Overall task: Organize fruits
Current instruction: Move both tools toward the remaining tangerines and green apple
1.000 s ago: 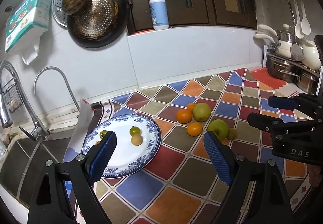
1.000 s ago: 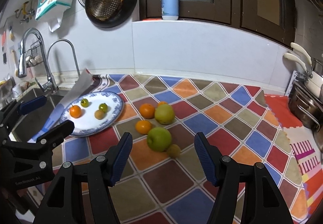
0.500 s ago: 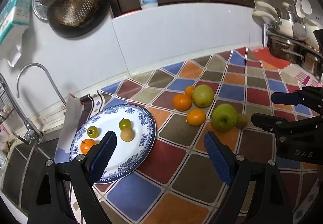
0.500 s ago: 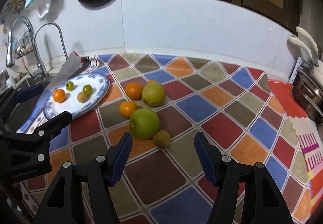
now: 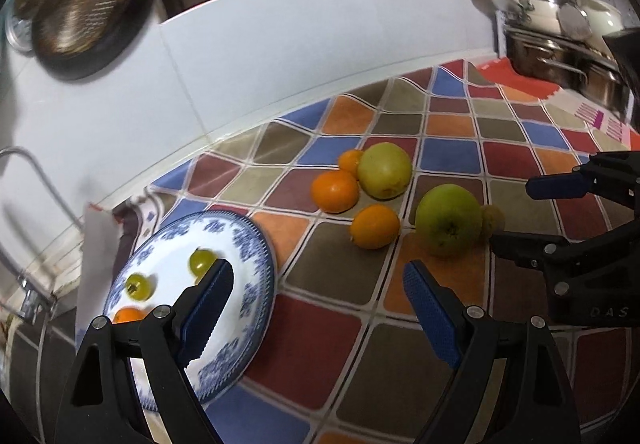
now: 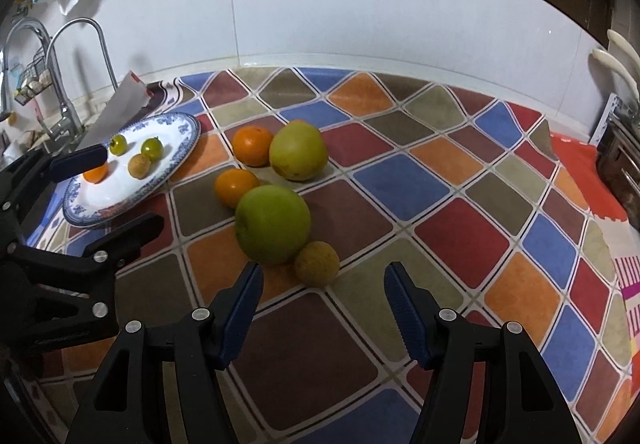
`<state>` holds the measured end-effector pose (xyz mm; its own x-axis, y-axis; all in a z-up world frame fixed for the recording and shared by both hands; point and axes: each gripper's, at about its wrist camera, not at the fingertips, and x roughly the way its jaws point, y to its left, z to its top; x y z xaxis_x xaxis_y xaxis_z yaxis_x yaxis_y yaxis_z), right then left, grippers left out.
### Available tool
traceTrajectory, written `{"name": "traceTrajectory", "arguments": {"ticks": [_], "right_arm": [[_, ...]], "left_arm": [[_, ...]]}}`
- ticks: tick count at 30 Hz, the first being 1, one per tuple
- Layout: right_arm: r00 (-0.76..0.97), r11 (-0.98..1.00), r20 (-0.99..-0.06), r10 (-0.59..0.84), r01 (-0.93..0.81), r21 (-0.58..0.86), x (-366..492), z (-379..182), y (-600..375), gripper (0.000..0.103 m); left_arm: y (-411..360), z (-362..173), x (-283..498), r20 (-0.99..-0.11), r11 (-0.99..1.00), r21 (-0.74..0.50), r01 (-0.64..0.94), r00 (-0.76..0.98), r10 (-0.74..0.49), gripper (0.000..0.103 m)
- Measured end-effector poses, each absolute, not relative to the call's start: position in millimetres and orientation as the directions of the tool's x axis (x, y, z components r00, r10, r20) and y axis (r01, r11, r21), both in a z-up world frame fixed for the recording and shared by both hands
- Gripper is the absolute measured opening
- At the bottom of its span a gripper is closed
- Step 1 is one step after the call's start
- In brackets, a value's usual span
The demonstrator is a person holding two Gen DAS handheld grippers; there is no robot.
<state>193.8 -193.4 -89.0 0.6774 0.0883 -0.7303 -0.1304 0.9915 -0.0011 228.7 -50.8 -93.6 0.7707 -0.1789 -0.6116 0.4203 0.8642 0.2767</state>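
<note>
A blue-rimmed white plate (image 6: 176,168) (image 5: 256,264) on the left holds two small green fruits, a small brown one and a small orange one. On the chequered mat lie two green apples (image 6: 273,229) (image 6: 298,151), several oranges (image 6: 235,186) and a small brown fruit (image 6: 317,263). My right gripper (image 6: 322,298) is open, just short of the brown fruit and the near apple (image 5: 448,220). My left gripper (image 5: 318,294) is open and empty, between the plate and the fruit pile.
A sink with taps (image 6: 64,84) is at the far left, beside the plate. A white wall (image 6: 360,12) runs along the back. Steel pots (image 5: 560,60) stand at the right. A pan (image 5: 80,4) hangs on the wall.
Both grippers have moved forward and lower toward the fruit; the apple and brown fruit are now close in front of the right gripper. Both stay open.
</note>
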Motion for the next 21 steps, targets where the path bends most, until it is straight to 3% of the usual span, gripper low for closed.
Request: {"name": "traceTrajectory", "arguments": {"ticks": [13, 16, 21], "right_arm": [[0.67, 0.991, -0.736, 0.101, -0.135, 0.013, 208.9, -97.1, -196.8, 0.056], [0.663, 0.991, -0.741, 0.105, -0.131, 0.024, 212.2, -99.2, -198.8, 0.05], [0.649, 0.99, -0.749, 0.134, -0.128, 0.066, 216.8, -102.5, -202.2, 0.043]], "left_arm": [[-78.6, -110.7, 264.8, -0.664, 0.796, 0.279, 0.537, 0.707, -0.244, 0.074], [-83.7, -112.2, 272.8, -0.673, 0.788, 0.279, 0.549, 0.697, -0.248, 0.07], [-91.6, -119.5, 283.1, -0.719, 0.772, 0.247, 0.586, 0.645, -0.259, 0.055]]}}
